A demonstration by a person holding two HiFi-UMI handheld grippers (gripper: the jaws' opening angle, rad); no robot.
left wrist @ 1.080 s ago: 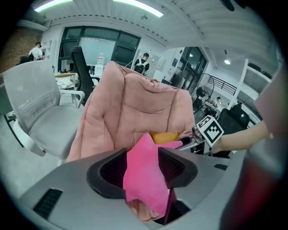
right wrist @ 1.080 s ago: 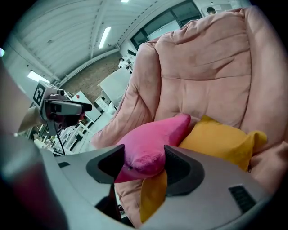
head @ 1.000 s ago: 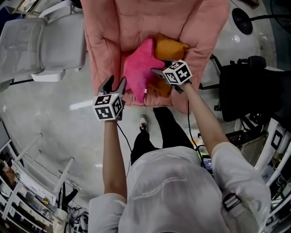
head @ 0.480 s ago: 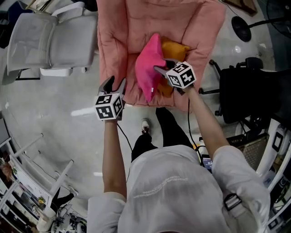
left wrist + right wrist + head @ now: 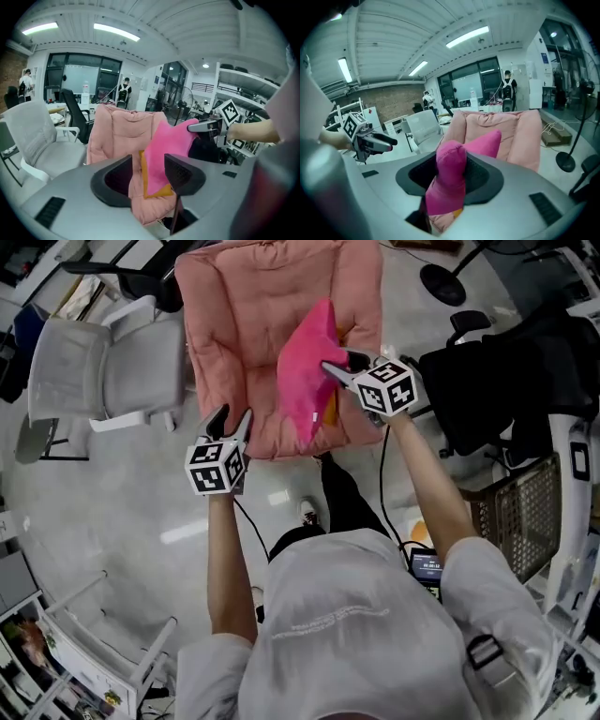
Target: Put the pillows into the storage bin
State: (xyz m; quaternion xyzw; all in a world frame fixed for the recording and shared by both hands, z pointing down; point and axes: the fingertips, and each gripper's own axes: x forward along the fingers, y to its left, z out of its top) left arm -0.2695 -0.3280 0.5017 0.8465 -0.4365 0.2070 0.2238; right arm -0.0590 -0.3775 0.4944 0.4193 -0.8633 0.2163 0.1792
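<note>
Against a second ago, the left tool (image 5: 232,415) has come up a little. Its jaws stay spread wide with nothing between them, and it sits at the front left corner of the salmon-pink padded armchair (image 5: 248,324). To its right, the bright pink fabric pillow (image 5: 305,381) no longer lies slumped on the seat over the orange fabric pillow (image 5: 330,412). It has been raised off the seat and hangs from the right tool (image 5: 337,367). That tool's jaws have just been closing, with one corner of the pillow between them, and they now pinch that corner.

The pink pillow is soft and plump. Its gripped corner is bunched into a thick knob between the right tool's jaws, and the rest droops below the tool in a long fold. Its lower end overlaps the orange pillow, and whether the two touch cannot be told. The orange pillow lies on the seat below the right tool, mostly covered, with only an edge showing.

The left forearm (image 5: 220,559) stretches straight ahead, and its tool points forward and somewhat down. The right forearm (image 5: 431,484) reaches further out, carrying its tool higher, above the seat.
</note>
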